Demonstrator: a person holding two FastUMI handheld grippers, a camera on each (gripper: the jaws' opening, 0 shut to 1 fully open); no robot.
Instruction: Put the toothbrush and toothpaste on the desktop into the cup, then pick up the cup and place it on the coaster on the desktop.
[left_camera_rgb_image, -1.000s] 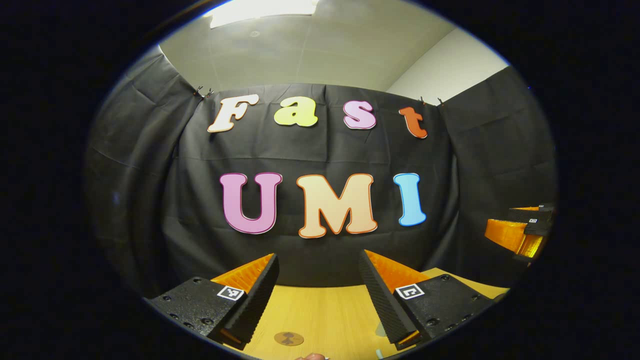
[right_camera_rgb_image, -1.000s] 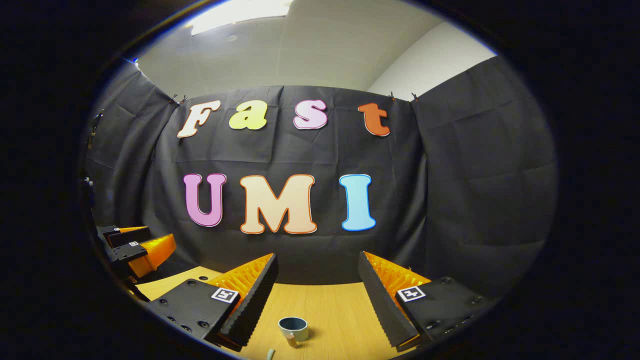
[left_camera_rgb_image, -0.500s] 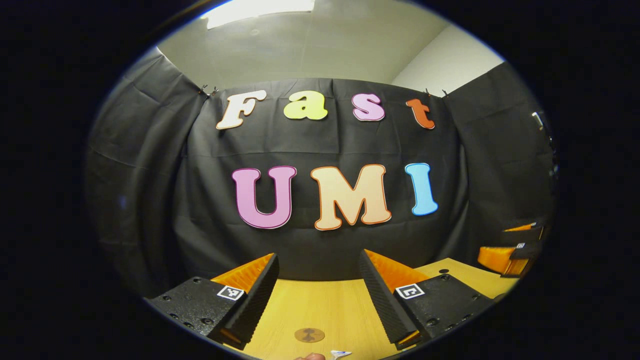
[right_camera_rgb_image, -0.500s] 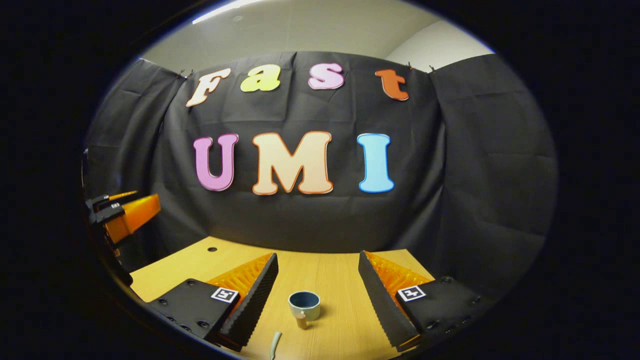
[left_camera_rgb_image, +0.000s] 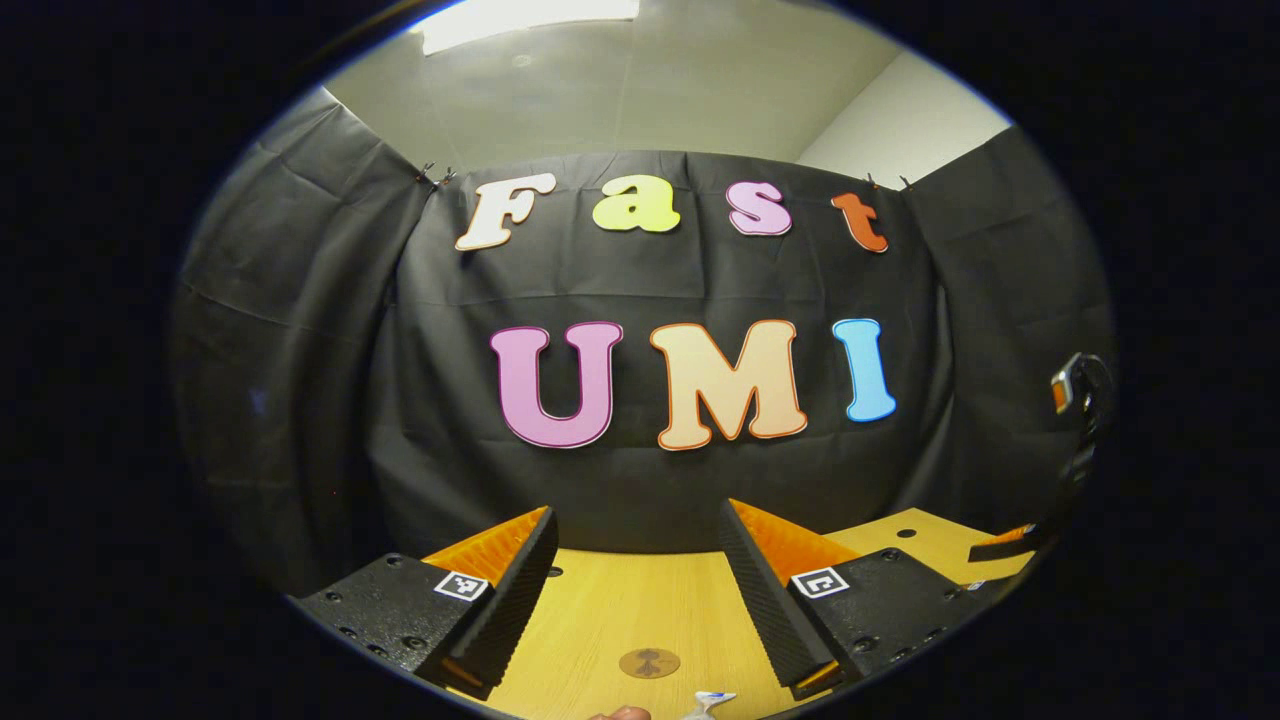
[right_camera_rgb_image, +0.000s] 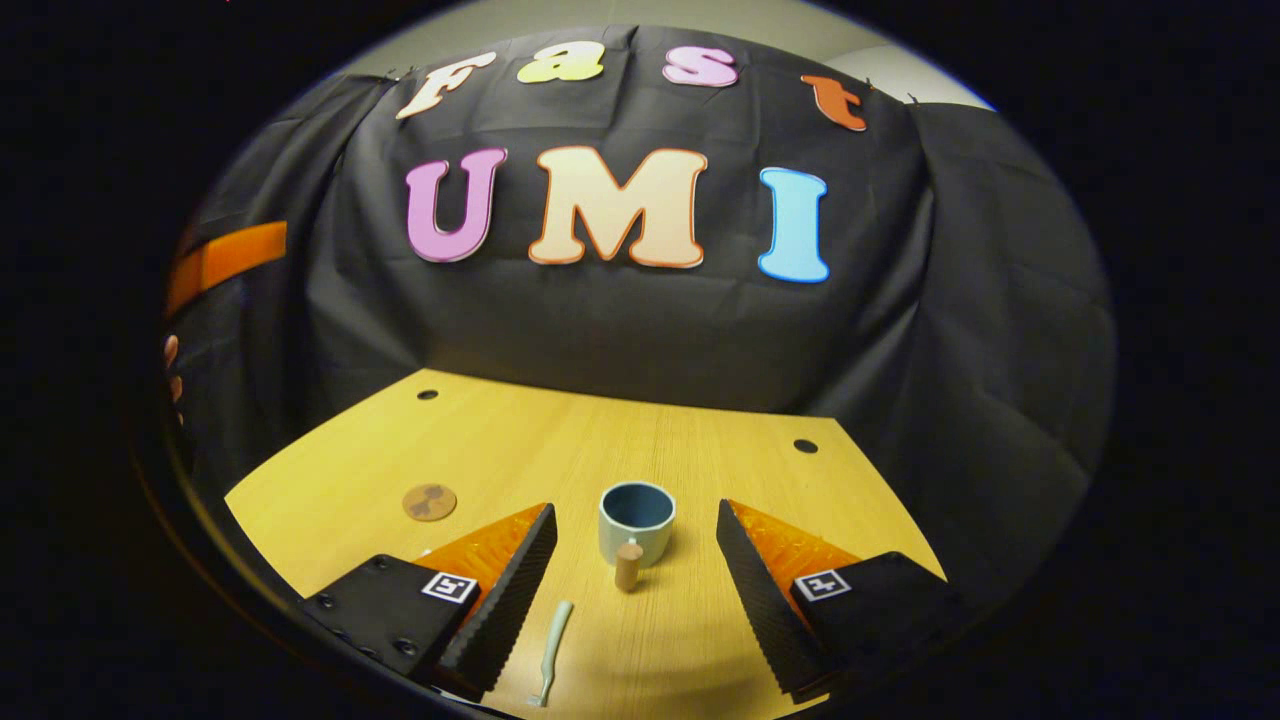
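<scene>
Your right tongs (right_camera_rgb_image: 636, 580) are spread wide and hold nothing, hanging above the wooden desk (right_camera_rgb_image: 700, 440) and tilted down toward it. Between their fingers, farther along the desk, the blue cup (right_camera_rgb_image: 637, 522) stands upright with its mouth open and its short wooden handle (right_camera_rgb_image: 627, 567) pointing back at you. The toothbrush (right_camera_rgb_image: 553, 648) lies flat on the desk just inside your near left finger, closer to you than the cup and apart from it. The round brown coaster (right_camera_rgb_image: 429, 502) sits on the desk well to the left of the cup, bare on top.

Your left tongs (left_camera_rgb_image: 636, 600) are also spread and empty, held level over the desk. From the left gripper view the coaster (left_camera_rgb_image: 649, 662) lies between the fingers, and the crimped end of the toothpaste (left_camera_rgb_image: 708, 702) tube lies on the desk just nearer to you than the coaster, at the bottom edge.
</scene>
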